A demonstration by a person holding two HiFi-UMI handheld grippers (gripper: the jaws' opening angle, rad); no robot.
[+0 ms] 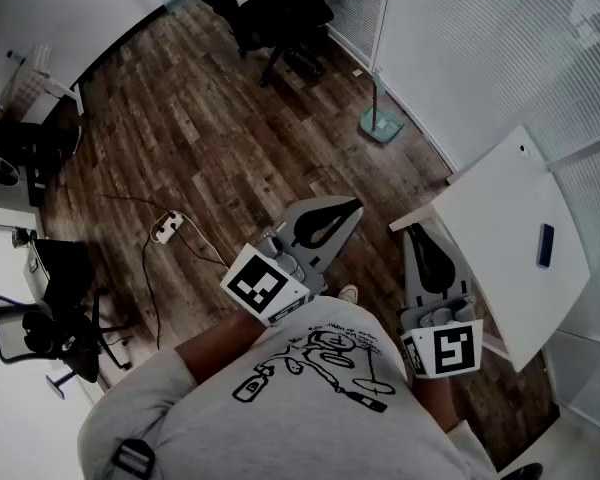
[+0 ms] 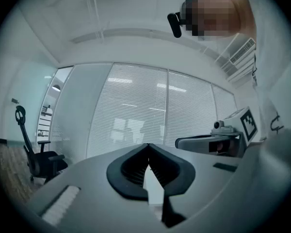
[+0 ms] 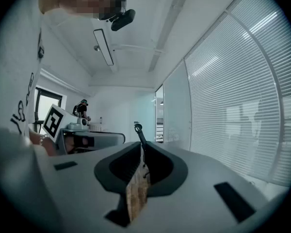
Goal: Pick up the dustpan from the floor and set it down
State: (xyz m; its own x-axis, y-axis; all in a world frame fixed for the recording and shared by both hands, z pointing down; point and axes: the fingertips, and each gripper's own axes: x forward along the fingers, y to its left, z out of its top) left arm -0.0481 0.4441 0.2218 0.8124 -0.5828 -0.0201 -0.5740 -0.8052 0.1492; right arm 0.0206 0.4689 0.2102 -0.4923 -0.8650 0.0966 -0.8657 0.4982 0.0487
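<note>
Teal long-handled dustpan (image 1: 380, 123) stands on the wood floor (image 1: 200, 118), upper centre-right of the head view. Left gripper (image 1: 355, 207) and right gripper (image 1: 416, 229): fingers closed, empty. Probably light, stiff plastic; best grasped by its upright handle.

Dark wood floor (image 1: 210, 138); white table (image 1: 500, 238) at rt; blk office chair (image 1: 270, 13) by window blinds (image 1: 480, 48)

Wood-plank floor (image 1: 200, 128), matt white table (image 1: 490, 218)

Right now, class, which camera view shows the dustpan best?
The head view: the dustpan stands whole on the floor by the glass wall. The left gripper view misses it; the right gripper view shows only a thin dark pole, perhaps its handle.
</note>
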